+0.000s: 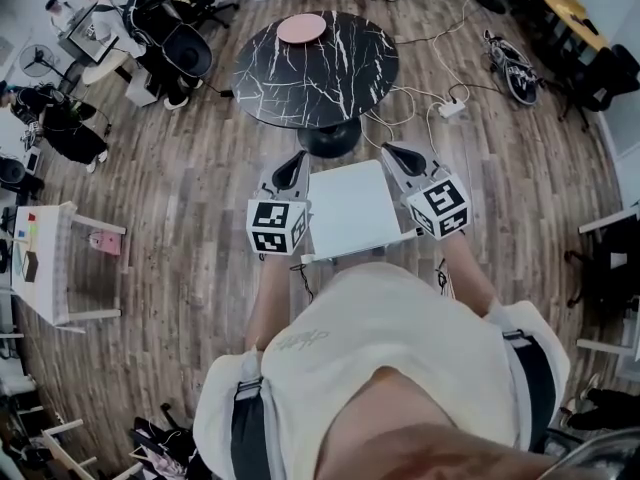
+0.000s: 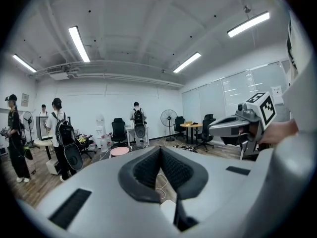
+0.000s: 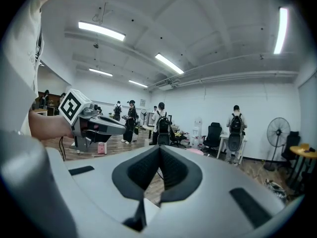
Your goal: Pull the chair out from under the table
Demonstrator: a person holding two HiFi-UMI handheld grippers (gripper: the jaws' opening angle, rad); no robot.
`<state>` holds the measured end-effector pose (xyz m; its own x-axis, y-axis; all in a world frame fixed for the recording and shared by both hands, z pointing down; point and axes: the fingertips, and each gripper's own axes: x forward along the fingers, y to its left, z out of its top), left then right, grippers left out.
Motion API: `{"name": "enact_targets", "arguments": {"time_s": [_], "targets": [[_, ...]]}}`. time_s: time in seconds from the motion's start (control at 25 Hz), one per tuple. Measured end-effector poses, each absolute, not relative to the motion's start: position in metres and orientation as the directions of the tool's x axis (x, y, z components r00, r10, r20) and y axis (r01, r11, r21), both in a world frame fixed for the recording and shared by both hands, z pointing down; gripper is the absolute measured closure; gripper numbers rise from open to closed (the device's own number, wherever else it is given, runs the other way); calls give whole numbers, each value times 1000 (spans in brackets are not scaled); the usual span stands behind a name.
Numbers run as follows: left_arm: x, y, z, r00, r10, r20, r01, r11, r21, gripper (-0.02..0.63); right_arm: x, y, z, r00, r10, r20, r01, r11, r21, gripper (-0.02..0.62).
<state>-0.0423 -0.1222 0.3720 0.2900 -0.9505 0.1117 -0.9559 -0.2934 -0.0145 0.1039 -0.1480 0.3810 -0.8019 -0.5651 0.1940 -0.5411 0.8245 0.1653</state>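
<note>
A white chair (image 1: 350, 208) stands on the wood floor just in front of me, its far edge close to the near rim and pedestal of the round black marble table (image 1: 330, 78). My left gripper (image 1: 297, 158) hovers over the chair's left side and my right gripper (image 1: 388, 150) over its right side. Both point toward the table, roughly level. In the left gripper view the left gripper (image 2: 160, 150) has its pads pressed together with nothing between them. The right gripper (image 3: 159, 150) in its own view is likewise shut and empty. Neither gripper touches the chair.
A pink plate (image 1: 301, 28) lies on the table's far side. Cables and a power strip (image 1: 450, 108) trail on the floor to the right. A white table (image 1: 45, 258) stands at left. People with backpacks and office chairs are at the upper left, and a yellow table (image 1: 570, 8) is at the upper right.
</note>
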Motion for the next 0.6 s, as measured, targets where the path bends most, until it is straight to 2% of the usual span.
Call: {"name": "enact_targets", "arguments": {"time_s": [0.6], "targets": [[-47, -125, 380, 286, -950, 125, -957, -290, -19, 589, 104, -151, 391, -801, -564, 203, -542, 826, 157, 591]]}}
